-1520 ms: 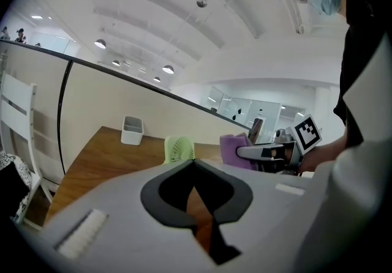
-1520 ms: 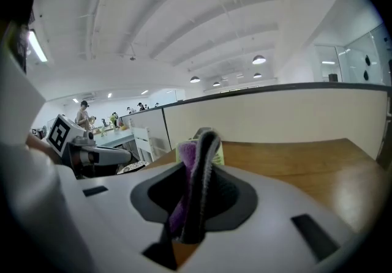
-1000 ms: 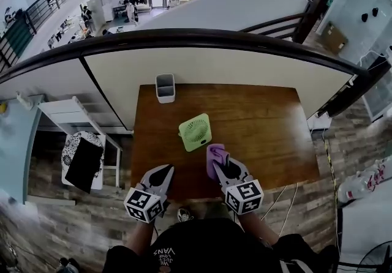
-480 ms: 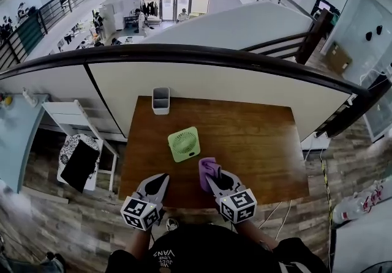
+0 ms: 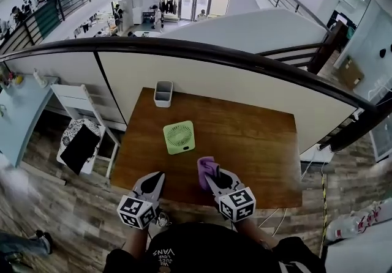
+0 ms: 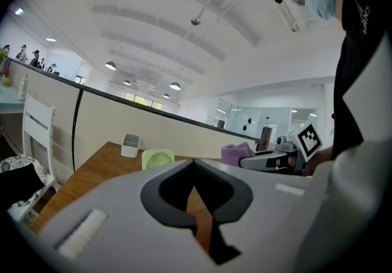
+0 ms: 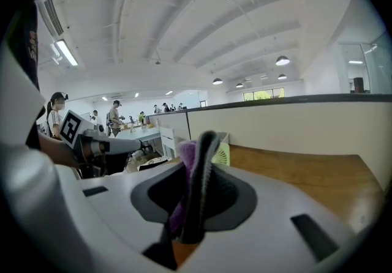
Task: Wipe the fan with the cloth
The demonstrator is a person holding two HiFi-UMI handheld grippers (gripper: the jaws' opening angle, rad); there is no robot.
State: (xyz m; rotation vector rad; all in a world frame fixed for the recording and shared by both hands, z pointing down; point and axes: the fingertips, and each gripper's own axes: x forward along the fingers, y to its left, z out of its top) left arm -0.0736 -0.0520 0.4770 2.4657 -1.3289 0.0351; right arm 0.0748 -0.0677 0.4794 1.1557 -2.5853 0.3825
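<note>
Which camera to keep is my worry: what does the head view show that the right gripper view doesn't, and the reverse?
Only the head view shows the whole table from above, with the fan set apart from the left gripper and the right gripper, and the floor around it. Only the right gripper view shows the jaws shut on the purple cloth close up, plus the ceiling lamps. Both show the fan, the cloth, the table and the left gripper.
</note>
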